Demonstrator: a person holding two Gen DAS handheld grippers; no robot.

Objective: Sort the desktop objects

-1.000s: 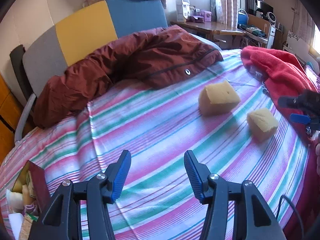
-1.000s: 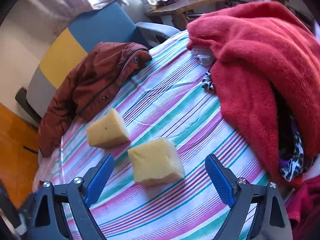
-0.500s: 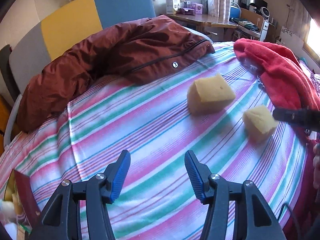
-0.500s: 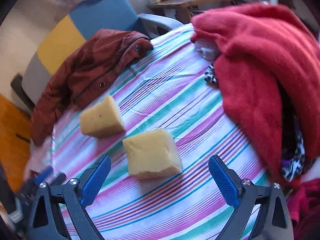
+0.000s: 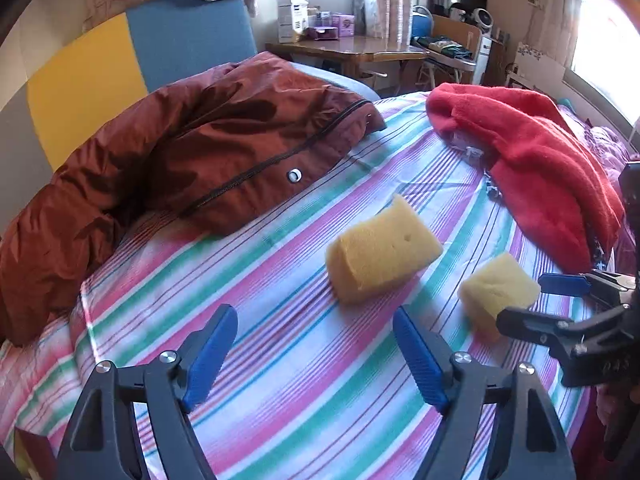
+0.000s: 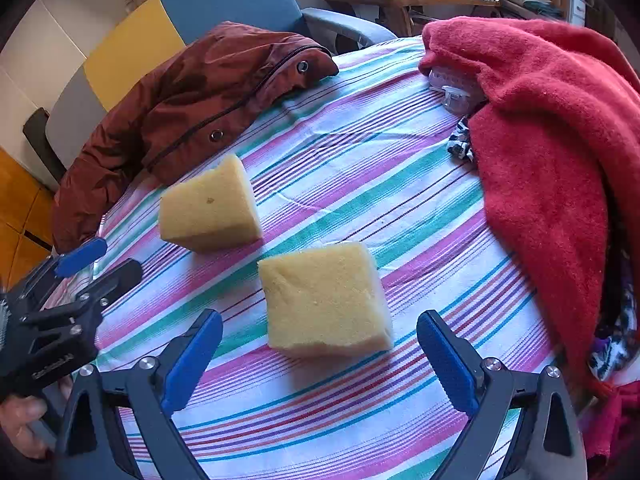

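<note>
Two yellow sponges lie on the striped cloth (image 5: 280, 360). The larger wedge-shaped sponge (image 5: 382, 250) also shows in the right wrist view (image 6: 208, 208). The smaller blocky sponge (image 5: 498, 288) lies just ahead of my right gripper (image 6: 320, 344), between its open fingers but untouched. My left gripper (image 5: 316, 344) is open and empty, a short way before the wedge sponge. The right gripper shows at the right edge of the left wrist view (image 5: 560, 300), one finger on each side of the small sponge. The left gripper shows at the left of the right wrist view (image 6: 88, 264).
A rust-brown jacket (image 5: 200, 160) lies across the far left of the cloth. A red fleece blanket (image 6: 552, 120) is heaped on the right, with a small clear plastic item (image 6: 456, 88) at its edge. A colour-block chair (image 5: 120, 68) and a wooden desk (image 5: 352, 46) stand behind.
Both grippers have moved forward towards the sponges. The small sponge now sits between the right gripper's fingers. The left gripper has swung right, so the box at its lower left has left view.
</note>
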